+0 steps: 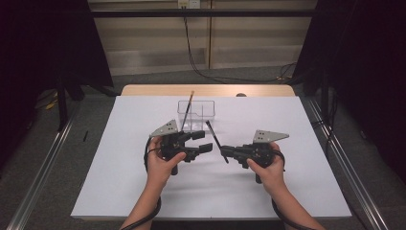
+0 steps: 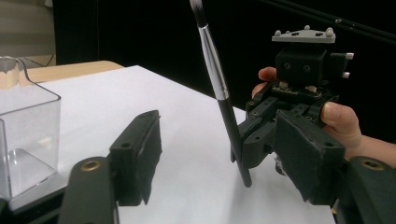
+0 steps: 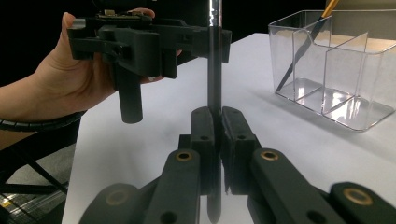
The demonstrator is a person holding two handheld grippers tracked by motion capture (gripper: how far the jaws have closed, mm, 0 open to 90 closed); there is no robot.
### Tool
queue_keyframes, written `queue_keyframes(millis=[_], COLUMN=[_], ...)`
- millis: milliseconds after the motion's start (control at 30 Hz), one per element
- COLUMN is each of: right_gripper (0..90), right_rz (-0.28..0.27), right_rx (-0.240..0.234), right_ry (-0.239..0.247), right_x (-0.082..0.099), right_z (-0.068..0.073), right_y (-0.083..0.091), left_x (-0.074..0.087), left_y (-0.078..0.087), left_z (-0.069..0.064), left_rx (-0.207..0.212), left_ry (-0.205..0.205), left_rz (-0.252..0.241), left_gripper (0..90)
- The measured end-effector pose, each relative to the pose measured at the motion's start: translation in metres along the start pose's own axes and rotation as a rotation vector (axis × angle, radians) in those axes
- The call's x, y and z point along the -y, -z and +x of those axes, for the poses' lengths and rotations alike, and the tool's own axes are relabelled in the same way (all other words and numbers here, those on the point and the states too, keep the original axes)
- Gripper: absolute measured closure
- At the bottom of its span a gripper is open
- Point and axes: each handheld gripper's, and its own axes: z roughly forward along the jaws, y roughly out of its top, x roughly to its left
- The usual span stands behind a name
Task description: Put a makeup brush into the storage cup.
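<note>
Nearly upright brush [image 2: 219,88], bristles up

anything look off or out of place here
Nothing stands out. The right gripper holds a black brush upright, the left gripper stands open beside it, and the clear organizer sits upright on the white table with one pencil leaning inside.

Both grippers [image 1: 207,141] — matte black, brass-ringed screws, grey three-cornered plates [image 1: 165,128] — trail black cables [image 1: 146,218].
</note>
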Motion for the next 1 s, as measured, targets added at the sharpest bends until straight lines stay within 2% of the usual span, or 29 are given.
queue_keyframes(millis=[100, 233, 433, 467, 633, 800, 1000], right_gripper=[85.3, 85.3, 85.3, 85.3, 85.3, 85.3, 85.2], right_rz=[0.002, 0.002, 0.004, 0.005, 0.006, 0.004, 0.003], right_rx=[-0.002, 0.0, -0.007, -0.006, -0.008, -0.01, -0.014], right_ry=[0.003, 0.002, 0.003, 0.003, 0.006, 0.006, 0.013], right_x=[0.0, 0.001, 0.001, 0.001, 0.001, 0.001, 0.001], right_z=[0.0, 0.001, 0.001, 0.001, 0.002, 0.002, 0.004], right_y=[-0.001, -0.001, -0.003, -0.003, -0.004, -0.003, -0.005], left_x=[0.0, 0.002, 0.002, 0.003, 0.003, 0.004, 0.004], left_y=[-0.001, -0.004, -0.01, -0.012, -0.016, -0.018, -0.017], left_z=[0.0, 0.0, -0.001, -0.002, -0.003, -0.004, -0.003], left_rx=[0.0, 0.021, 0.026, 0.038, 0.045, 0.05, 0.069], left_ry=[0.011, 0.035, 0.041, 0.045, 0.047, 0.045, 0.062], left_rz=[-0.001, -0.02, -0.034, -0.038, -0.025, -0.033, -0.039], left_gripper=[39.5, 46.6, 56.2, 57.8, 69.1, 74.6, 81.9])
